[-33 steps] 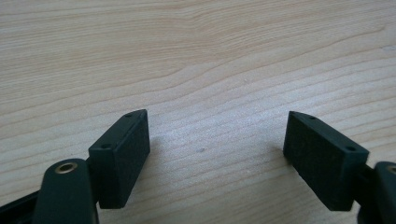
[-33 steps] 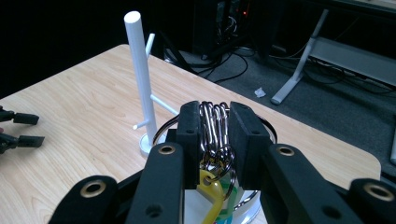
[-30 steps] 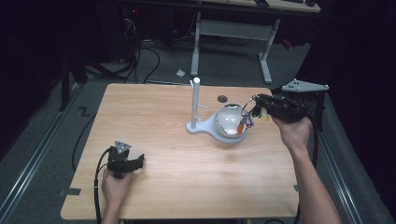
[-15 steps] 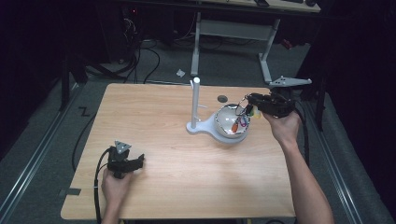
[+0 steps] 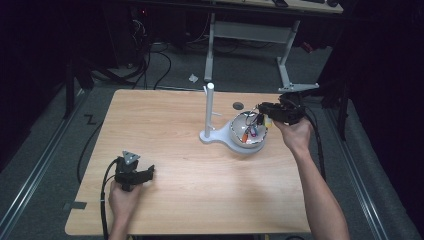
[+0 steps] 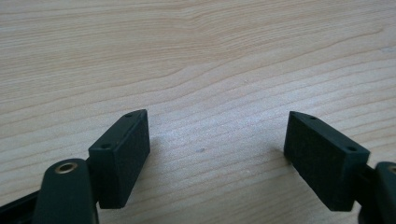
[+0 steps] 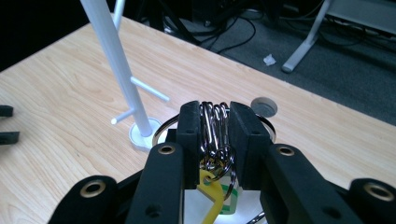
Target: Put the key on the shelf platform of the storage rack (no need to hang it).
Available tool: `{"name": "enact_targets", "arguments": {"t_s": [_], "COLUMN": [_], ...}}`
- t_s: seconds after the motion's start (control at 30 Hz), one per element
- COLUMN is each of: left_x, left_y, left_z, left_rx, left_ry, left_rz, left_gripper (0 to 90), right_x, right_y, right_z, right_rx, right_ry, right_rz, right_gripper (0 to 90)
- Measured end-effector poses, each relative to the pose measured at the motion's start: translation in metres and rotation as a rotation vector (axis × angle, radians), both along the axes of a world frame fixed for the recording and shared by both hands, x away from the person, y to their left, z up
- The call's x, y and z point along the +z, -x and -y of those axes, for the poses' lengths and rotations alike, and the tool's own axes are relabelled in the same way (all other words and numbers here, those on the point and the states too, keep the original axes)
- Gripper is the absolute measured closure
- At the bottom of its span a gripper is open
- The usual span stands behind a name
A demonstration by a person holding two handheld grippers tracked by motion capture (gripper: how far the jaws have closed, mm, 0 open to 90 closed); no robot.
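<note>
Right gripper (image 7: 215,140): I have it clamped on a bunch of metal clips (image 7: 214,128), held just above the bowl (image 5: 239,136); the jaws pinch the wire loops from both sides.
Metal clips: several silvery carabiner-like loops (a yellow tag (image 7: 211,186) and something green hang under them), up over the bowl's far-right rim in the high view.
Bowl: white and round, joined to the base of the white stand (image 5: 209,107), which rises just left of it with short pegs.
Left gripper (image 5: 147,173): I keep it resting on the table (image 5: 165,130), well left of the bowl and toward the near edge, jaws wide apart with bare wood between them.
</note>
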State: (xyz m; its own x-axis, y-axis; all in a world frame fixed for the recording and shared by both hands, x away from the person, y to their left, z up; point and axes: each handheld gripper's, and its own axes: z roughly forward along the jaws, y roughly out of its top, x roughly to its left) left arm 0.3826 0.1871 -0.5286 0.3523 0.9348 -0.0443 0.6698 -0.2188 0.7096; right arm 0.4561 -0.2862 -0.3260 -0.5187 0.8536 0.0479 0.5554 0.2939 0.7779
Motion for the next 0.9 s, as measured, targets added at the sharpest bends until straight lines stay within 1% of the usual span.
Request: {"name": "enact_targets", "arguments": {"t_s": [0.03,0.17,0.33,0.43,0.53,0.57,0.67,0.8,0.9], "left_x": [0.000,0.000,0.000,0.000,0.000,0.000,0.000,0.000,0.000], "left_y": [0.000,0.000,0.000,0.000,0.000,0.000,0.000,0.000,0.000], "left_z": [0.000,0.000,0.000,0.001,0.000,0.001,0.001,0.001,0.000], "left_rx": [0.000,0.001,0.001,0.000,0.000,0.000,0.000,0.000,0.000], "left_ry": [0.000,-0.001,-0.003,-0.004,-0.003,-0.004,-0.005,-0.005,-0.003], "left_rz": [0.000,0.002,0.002,0.003,0.003,0.003,0.003,0.003,0.003], "left_gripper": [22.9,22.9,22.9,23.0,23.0,23.0,23.0,23.0,23.0], "right_x": [-0.003,-0.015,-0.026,-0.031,-0.034,-0.038,-0.042,-0.051,-0.058], "right_y": [-0.001,-0.005,-0.008,-0.009,-0.010,-0.011,-0.012,-0.014,-0.017], "right_z": [-0.001,0.000,0.002,0.002,0.002,0.002,0.001,-0.001,-0.001], "right_rx": [-0.004,-0.015,-0.026,-0.030,-0.033,-0.034,-0.034,-0.033,-0.035], "right_ry": [0.007,0.008,0.011,0.022,0.022,0.023,0.019,0.023,0.014], "right_rz": [-0.009,-0.036,-0.062,-0.071,-0.072,-0.075,-0.079,-0.097,-0.112], "right_gripper": [75.5,75.5,75.5,75.4,75.4,75.4,75.4,75.5,75.5]}}
